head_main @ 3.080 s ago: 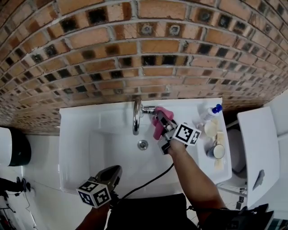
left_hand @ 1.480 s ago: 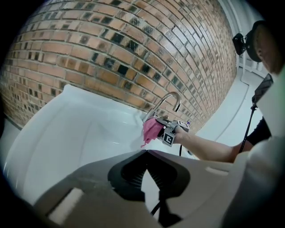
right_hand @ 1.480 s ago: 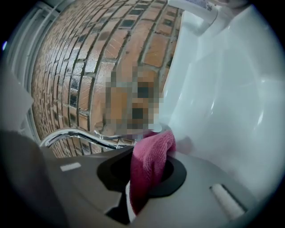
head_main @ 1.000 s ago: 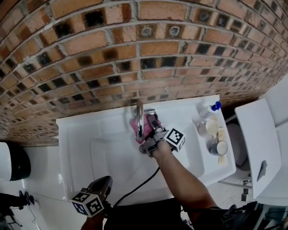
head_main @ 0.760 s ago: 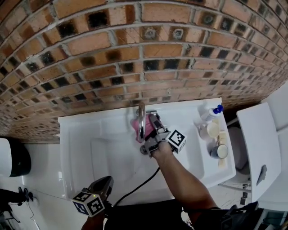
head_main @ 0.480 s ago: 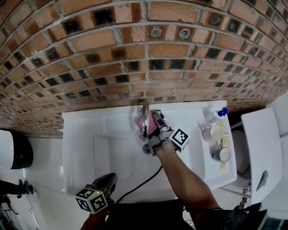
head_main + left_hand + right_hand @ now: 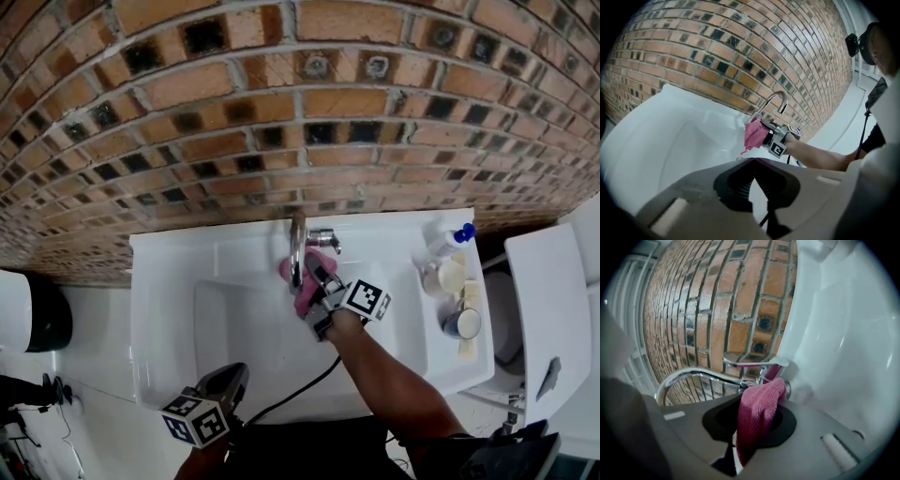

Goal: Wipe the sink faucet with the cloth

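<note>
the cloth (image 7: pixel 758 418) is pinched in the right gripper (image 7: pixel 317 278); the faucet (image 7: pixel 695 374) spout is arched just ahead, crosswise to the jaws. the left gripper (image 7: pixel 232 378), pressed together and empty, is held well back.

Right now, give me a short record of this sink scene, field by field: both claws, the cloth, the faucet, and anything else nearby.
right claw: shut on the pink cloth, up at the faucet
pink cloth: bunched, sticks out of the claw close beside the spout; contact cannot be told
faucet: chrome, curved spout, at the sink's back edge below the brick wall
left claw: shut, empty, low near the sink's front rim
sink: white
right ledge: bottle with a blue cap
</note>
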{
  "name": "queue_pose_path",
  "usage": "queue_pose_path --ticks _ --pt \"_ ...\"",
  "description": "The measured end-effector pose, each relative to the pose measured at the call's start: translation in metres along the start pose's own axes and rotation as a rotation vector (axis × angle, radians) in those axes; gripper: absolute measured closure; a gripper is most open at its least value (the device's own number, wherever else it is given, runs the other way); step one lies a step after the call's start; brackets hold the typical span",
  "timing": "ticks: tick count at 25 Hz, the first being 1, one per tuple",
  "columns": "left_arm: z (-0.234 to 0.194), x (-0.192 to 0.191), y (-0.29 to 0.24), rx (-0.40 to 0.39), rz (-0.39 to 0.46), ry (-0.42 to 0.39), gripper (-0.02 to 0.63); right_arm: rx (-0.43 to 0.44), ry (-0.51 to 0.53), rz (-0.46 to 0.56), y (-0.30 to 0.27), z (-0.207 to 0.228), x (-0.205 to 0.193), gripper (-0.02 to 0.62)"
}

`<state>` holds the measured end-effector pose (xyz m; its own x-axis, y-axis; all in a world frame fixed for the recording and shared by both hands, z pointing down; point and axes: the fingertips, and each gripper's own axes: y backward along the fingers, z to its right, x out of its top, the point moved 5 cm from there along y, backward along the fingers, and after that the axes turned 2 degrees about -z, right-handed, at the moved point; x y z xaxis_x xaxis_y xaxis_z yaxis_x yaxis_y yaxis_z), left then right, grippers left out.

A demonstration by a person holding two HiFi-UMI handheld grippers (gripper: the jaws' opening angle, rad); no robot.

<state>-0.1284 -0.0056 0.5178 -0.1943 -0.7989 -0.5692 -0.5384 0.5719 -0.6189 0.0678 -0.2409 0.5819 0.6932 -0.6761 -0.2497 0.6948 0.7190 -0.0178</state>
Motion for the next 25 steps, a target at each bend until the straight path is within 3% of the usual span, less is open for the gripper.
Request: queue_pose_path --ticks 7,12,20,25 --pt "-0.002 -0.006 0.012 0.03 0.004 0.024 0.602 -0.085 -0.012 -0.036 -0.019 0.03 -0.008 0.535" --pt "-0.008 -0.005 0.026 0.063 0.024 0.027 0.603 -0.109 0.047 -0.059 -0.027 0.025 -0.004 0.535" --pt "-0.01 -0.004 0.031 0.02 0.05 0.012 0.602 -0.037 0.096 -0.027 -0.021 -0.015 0.005 0.535" --pt "-0.006 -0.001 0.034 -0.003 0.064 0.001 0.602 0.065 0.074 0.028 -0.021 -0.049 0.015 0.535"
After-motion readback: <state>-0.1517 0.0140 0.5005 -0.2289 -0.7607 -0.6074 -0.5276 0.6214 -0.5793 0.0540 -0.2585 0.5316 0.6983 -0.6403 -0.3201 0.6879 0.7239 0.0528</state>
